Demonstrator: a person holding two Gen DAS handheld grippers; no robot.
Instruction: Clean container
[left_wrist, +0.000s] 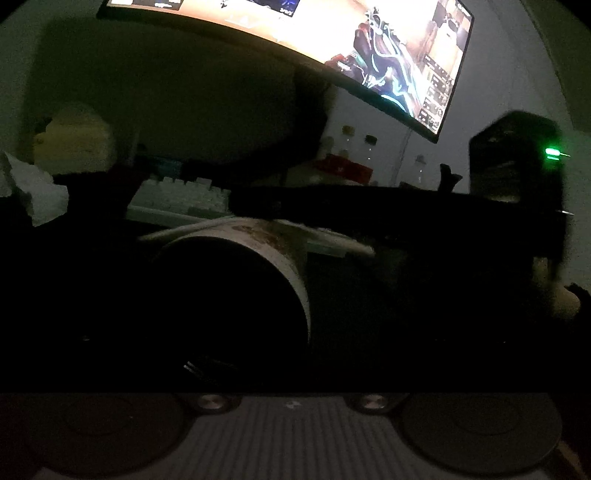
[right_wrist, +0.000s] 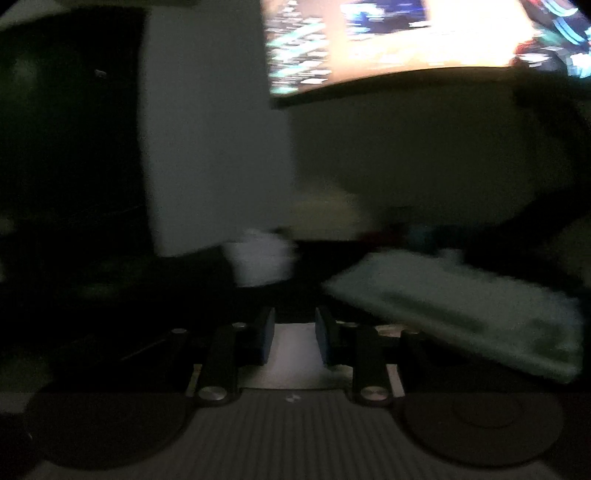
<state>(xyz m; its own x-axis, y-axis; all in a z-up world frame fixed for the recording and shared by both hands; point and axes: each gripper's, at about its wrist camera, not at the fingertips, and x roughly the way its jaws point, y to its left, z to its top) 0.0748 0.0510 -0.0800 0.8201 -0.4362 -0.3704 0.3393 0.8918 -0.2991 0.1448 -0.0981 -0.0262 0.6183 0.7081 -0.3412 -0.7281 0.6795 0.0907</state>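
My left gripper (left_wrist: 295, 369) is right at the stained container (left_wrist: 258, 251); its grip I cannot tell. My right gripper (right_wrist: 294, 341), narrowly parted and empty, is farther.

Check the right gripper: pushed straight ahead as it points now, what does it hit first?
Probably the white crumpled tissue, just left of centre ahead of the right gripper. The keyboard lies off to the right. The frame is dark and blurred, so depth is uncertain.
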